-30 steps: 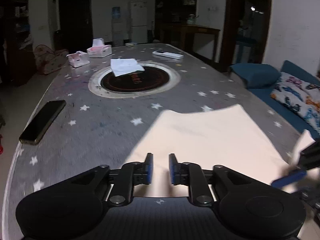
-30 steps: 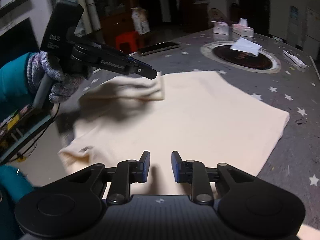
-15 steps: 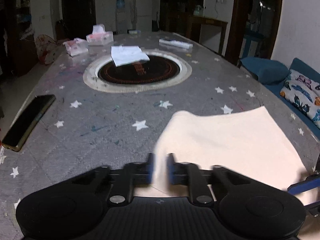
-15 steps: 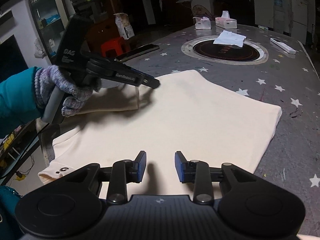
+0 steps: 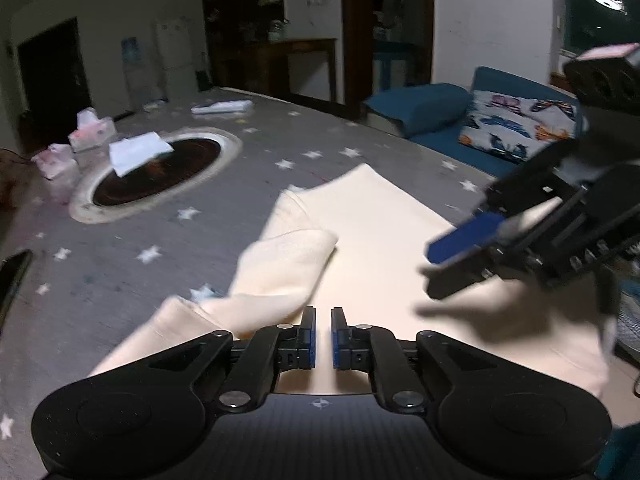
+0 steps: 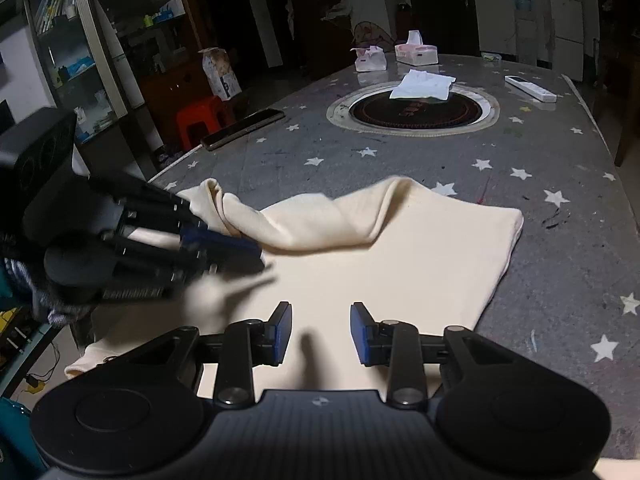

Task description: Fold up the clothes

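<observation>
- The cream garment [image 6: 400,264] lies spread on the starred worktop [image 6: 540,168], its far-left edge rumpled and partly flipped inward.
- Left gripper [image 5: 323,338]: jaws nearly closed, apparently holding nothing.
- Right gripper [image 6: 320,334]: jaws wide apart, empty.
- Likely mid-fold; the bunched flap needs laying flat.

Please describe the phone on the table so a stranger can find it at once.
Start from the round dark inset in the star-patterned table. Left of it, by the table's edge, lies the phone. It is the only dark, flat slab; the remote opposite is white.
</observation>
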`<state>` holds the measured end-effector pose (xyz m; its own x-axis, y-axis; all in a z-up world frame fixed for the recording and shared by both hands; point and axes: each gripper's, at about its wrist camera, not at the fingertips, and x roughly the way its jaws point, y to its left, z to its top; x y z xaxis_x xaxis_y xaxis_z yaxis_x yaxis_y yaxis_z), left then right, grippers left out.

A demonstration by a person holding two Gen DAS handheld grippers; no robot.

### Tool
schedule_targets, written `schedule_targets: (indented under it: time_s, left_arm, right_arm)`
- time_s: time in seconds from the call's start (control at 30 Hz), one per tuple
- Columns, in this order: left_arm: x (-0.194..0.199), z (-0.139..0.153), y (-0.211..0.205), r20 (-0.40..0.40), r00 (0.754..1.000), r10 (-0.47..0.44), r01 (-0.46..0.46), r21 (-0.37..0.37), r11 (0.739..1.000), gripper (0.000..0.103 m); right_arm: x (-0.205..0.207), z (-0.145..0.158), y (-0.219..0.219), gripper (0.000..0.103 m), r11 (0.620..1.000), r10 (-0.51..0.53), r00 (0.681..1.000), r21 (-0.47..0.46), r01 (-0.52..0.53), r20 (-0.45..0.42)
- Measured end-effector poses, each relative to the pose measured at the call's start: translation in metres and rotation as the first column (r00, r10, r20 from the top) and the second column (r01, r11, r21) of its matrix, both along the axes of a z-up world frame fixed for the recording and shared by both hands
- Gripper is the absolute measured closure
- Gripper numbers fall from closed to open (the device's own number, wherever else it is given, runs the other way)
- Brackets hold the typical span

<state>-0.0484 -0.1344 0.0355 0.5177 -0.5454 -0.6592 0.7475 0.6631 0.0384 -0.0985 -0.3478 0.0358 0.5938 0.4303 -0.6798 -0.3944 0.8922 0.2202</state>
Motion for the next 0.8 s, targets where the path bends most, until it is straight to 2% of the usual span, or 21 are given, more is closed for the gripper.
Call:
schedule_targets:
  time_s: [0.1, 0.17, 0.23, 0.27, 0.33, 0.37, 0.4, 0.47, 0.53, 0.57, 0.6, 0.63, 0.7, 0.8]
  left_arm:
    - [0.003, 0.014, 0.007, 0.017, 0.999, 0.030, -0.029, -0.052, 0.998, 0.092]
    - [0.011, 0.023, 0.012, 0.028, 0.997, 0.077, -0.074, -0.088, 0.993, 0.091]
    - [0.023, 0.028, 0.014, 0.038, 0.989, 0.140, -0.136, -0.092, 0.986, 0.090]
    - [0.032, 0.028, 0.014, 0.023, 0.985, 0.170, -0.168, -0.090, 0.982, 0.087]
    - [0.049, 0.022, 0.010, -0.040, 0.980, 0.197, -0.199, -0.072, 0.977, 0.075]
    - [0.057, 0.019, 0.008, -0.072, 0.975, 0.208, -0.212, -0.062, 0.975, 0.064]
    - [0.063, 0.015, 0.006, -0.096, 0.973, 0.211, -0.217, -0.054, 0.975, 0.060]
    - [0.068, 0.008, 0.001, -0.123, 0.972, 0.200, -0.207, -0.045, 0.977, 0.060]
    - [0.071, 0.003, -0.001, -0.138, 0.971, 0.193, -0.201, -0.043, 0.979, 0.060]
    - [0.073, 0.000, -0.002, -0.148, 0.970, 0.192, -0.200, -0.043, 0.979, 0.064]
    - [0.075, -0.002, -0.001, -0.155, 0.970, 0.190, -0.199, -0.047, 0.979, 0.081]
    - [0.077, -0.003, 0.000, -0.161, 0.969, 0.188, -0.198, -0.053, 0.979, 0.088]
    - [0.079, -0.004, 0.005, -0.161, 0.968, 0.191, -0.205, -0.072, 0.976, 0.095]
    - [0.081, 0.000, 0.013, -0.118, 0.967, 0.225, -0.235, -0.084, 0.968, 0.099]
  right_arm:
    - [0.000, -0.001, -0.003, 0.066, 1.000, -0.011, 1.000, 0.005, 0.011, -0.003]
    - [0.001, -0.004, -0.004, 0.066, 1.000, -0.018, 1.000, 0.008, 0.018, -0.012]
    - [0.002, -0.007, -0.005, 0.066, 1.000, -0.020, 1.000, 0.010, 0.021, -0.016]
    - [0.002, -0.008, -0.005, 0.066, 1.000, -0.020, 1.000, 0.013, 0.020, -0.018]
    - [0.002, -0.009, -0.003, 0.066, 1.000, -0.017, 1.000, 0.016, 0.017, -0.018]
    - [0.002, -0.009, -0.003, 0.066, 1.000, -0.015, 1.000, 0.018, 0.015, -0.018]
    - [0.002, -0.009, -0.002, 0.066, 1.000, -0.013, 1.000, 0.019, 0.013, -0.016]
    - [0.001, -0.009, -0.001, 0.066, 1.000, -0.010, 1.000, 0.020, 0.011, -0.015]
    - [0.001, -0.009, -0.001, 0.066, 1.000, -0.011, 1.000, 0.018, 0.011, -0.015]
    - [0.001, -0.010, -0.002, 0.066, 1.000, -0.012, 1.000, 0.016, 0.013, -0.016]
    - [0.002, -0.010, -0.002, 0.066, 1.000, -0.014, 1.000, 0.014, 0.014, -0.018]
    - [0.002, -0.010, -0.002, 0.066, 1.000, -0.015, 1.000, 0.012, 0.016, -0.019]
    - [0.003, -0.011, -0.004, 0.066, 1.000, -0.021, 1.000, 0.011, 0.021, -0.021]
    - [0.005, -0.011, -0.007, 0.066, 0.999, -0.032, 0.999, 0.010, 0.032, -0.017]
